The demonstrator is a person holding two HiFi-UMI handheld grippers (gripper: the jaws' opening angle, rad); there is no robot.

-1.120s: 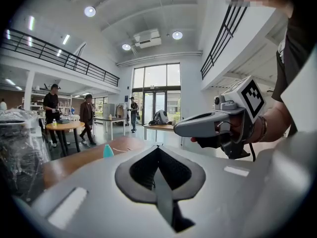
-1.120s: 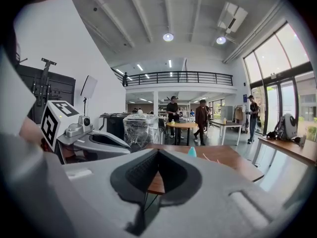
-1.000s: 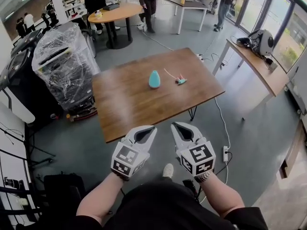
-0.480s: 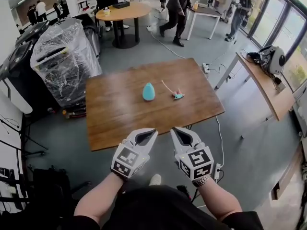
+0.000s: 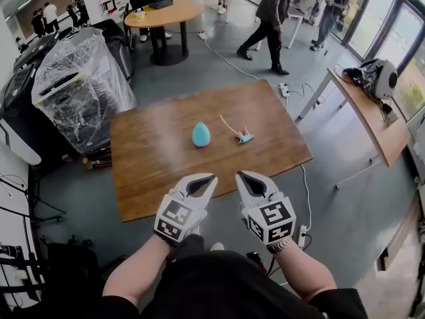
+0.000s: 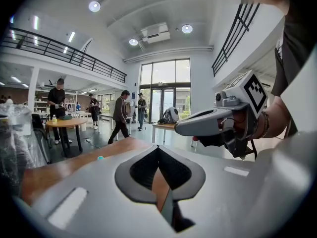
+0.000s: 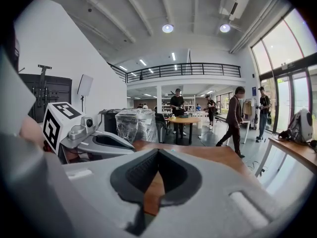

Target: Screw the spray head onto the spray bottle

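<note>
- The left gripper (image 5: 212, 177) has its jaws pressed together, with nothing between them; its own view shows only wood through the gap behind the pads.
- The right gripper (image 5: 238, 175) is likewise closed tight and empty.
- Both grippers are held side by side, close but apart, each in a hand, and their tips point at the table (image 5: 153, 178) over its near edge.
- The bottle (image 5: 201, 134), teal and egg-shaped, stands upright near the middle of the table, well beyond the grippers.
- The spray head (image 5: 245, 137) lies on the wood just right of the bottle, not touching it. Its thin tube slants toward the far left.
- In the left gripper view the bottle is only a small teal spot on the tabletop, left of the jaws.
- A plastic-wrapped cart (image 5: 80, 88) stands off the table's left side.
- A round table (image 5: 163, 12) stands further back, with people beside it.
- A person (image 5: 272, 18) in dark clothes is in mid-stride across the floor behind the table.
- A side desk (image 5: 372, 115) at the right carries a grey, helmet-like device (image 5: 378, 77).
- A power strip (image 5: 303, 236) lies on the floor by the right gripper's wrist.
</note>
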